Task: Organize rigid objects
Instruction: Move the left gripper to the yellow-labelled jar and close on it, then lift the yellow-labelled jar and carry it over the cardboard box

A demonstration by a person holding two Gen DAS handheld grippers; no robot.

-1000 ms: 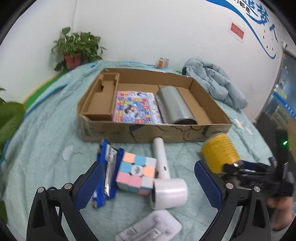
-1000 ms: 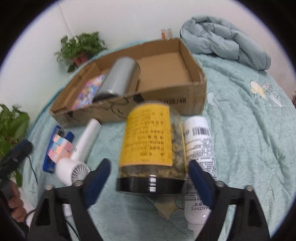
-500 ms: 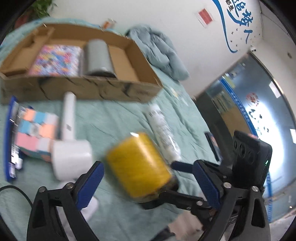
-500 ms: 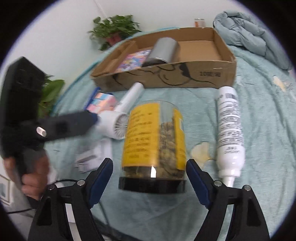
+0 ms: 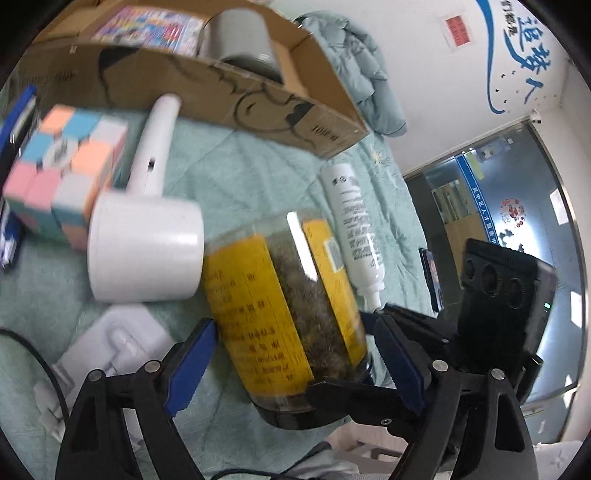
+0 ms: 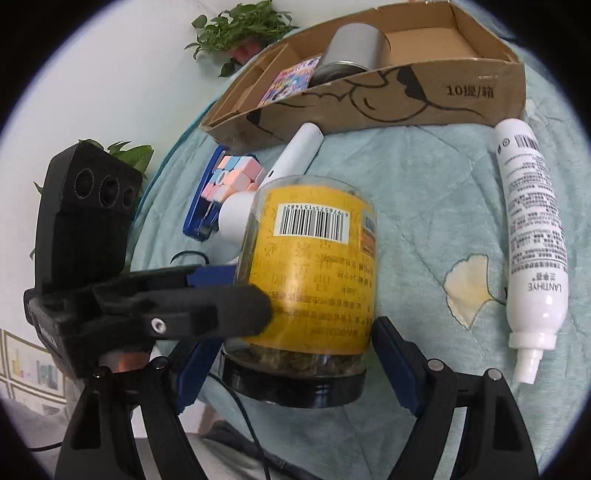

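A clear jar (image 6: 314, 280) with a yellow label and black lid is held between the blue pads of my right gripper (image 6: 291, 354), lifted above the bedspread. The jar also shows in the left wrist view (image 5: 284, 317). My left gripper (image 5: 295, 354) has come in from the left, and its open jaws straddle the same jar with small gaps at the pads. The cardboard box (image 6: 369, 99) holds a silver can (image 6: 351, 48) and a colourful book (image 6: 291, 79). On the cloth lie a white hair dryer (image 5: 147, 206), a pastel cube (image 5: 62, 162) and a white spray bottle (image 6: 532, 236).
A blue stapler (image 6: 201, 206) lies under the cube. A white plastic holder (image 5: 110, 350) and a black cable lie at the near edge. A grey-blue jacket (image 5: 354, 66) lies beyond the box. A potted plant (image 6: 240, 33) stands at the wall.
The left gripper swung right and closed in around the jar held by the right gripper. The right gripper lifted the jar and turned it so that the barcode faces up.
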